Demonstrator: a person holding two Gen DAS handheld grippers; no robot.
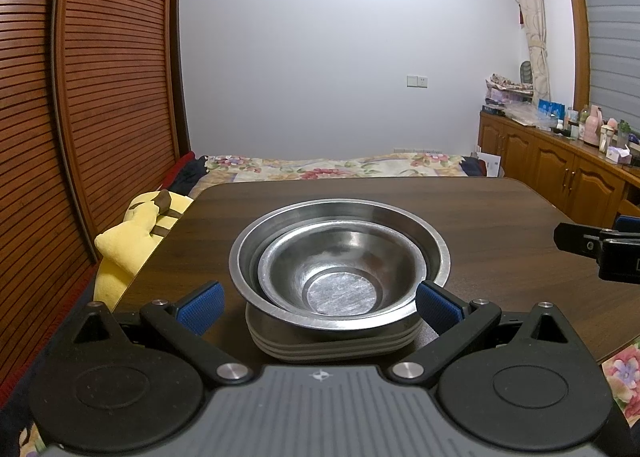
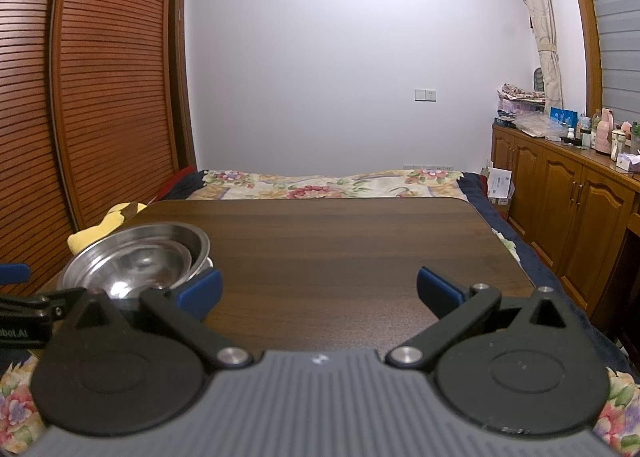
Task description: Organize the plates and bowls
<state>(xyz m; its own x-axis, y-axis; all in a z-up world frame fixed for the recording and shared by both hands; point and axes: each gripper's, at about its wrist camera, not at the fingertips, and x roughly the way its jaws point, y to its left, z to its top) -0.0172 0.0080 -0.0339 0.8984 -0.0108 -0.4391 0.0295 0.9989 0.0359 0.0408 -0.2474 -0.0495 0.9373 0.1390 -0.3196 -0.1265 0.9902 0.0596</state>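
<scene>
Your left gripper (image 1: 320, 299) is spread wide around the two nested steel bowls (image 1: 340, 261) sitting on stacked plates (image 1: 332, 341) near the table (image 1: 480, 217) edge; the right gripper (image 2: 320, 291) is spread over bare wood. Steel looks light, stiff, slippery: pinch the rim

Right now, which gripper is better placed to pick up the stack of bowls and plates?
Left. The left gripper is open with the stack between its fingers; the right gripper faces bare table.
</scene>
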